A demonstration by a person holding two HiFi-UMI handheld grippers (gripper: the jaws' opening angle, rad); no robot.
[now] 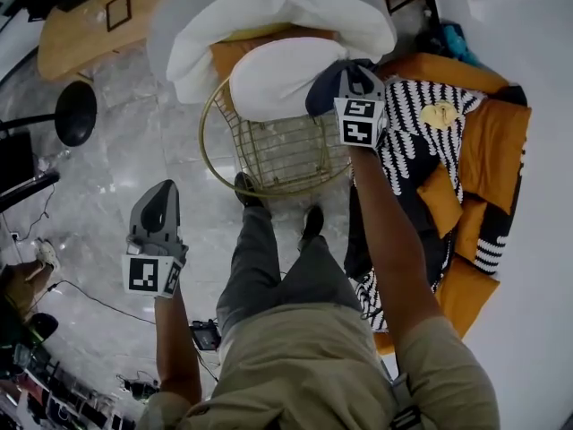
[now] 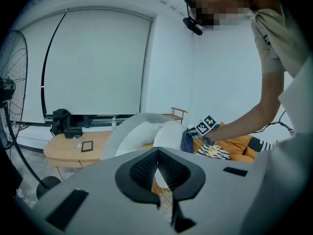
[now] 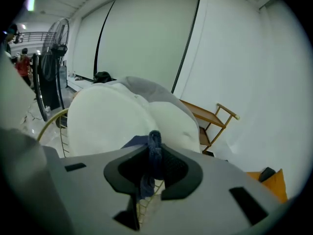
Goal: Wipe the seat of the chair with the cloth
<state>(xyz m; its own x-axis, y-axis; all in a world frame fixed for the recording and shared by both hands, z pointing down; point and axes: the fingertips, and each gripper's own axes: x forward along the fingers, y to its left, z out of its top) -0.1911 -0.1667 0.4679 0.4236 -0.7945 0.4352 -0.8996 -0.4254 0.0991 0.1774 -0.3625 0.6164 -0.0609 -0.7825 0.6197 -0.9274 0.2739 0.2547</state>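
The chair has a round gold wire seat (image 1: 286, 155) with a big white cushion (image 1: 286, 74) lying across its back half. My right gripper (image 1: 347, 68) is at the seat's right rim, shut on a dark blue cloth (image 1: 322, 92). In the right gripper view the cloth (image 3: 154, 148) hangs bunched between the jaws of that gripper (image 3: 153, 156), in front of the cushion (image 3: 112, 121). My left gripper (image 1: 163, 190) hangs over the floor, left of the chair and well clear of it. Its jaws (image 2: 157, 154) meet at the tips with nothing in them.
A wooden table (image 1: 81, 16) and a fan base (image 1: 75, 113) stand at the far left. Orange and black-and-white cushions (image 1: 466, 150) lie right of the chair. The person's feet (image 1: 246, 191) are at the seat's front rim. A wooden rack (image 3: 210, 116) stands behind.
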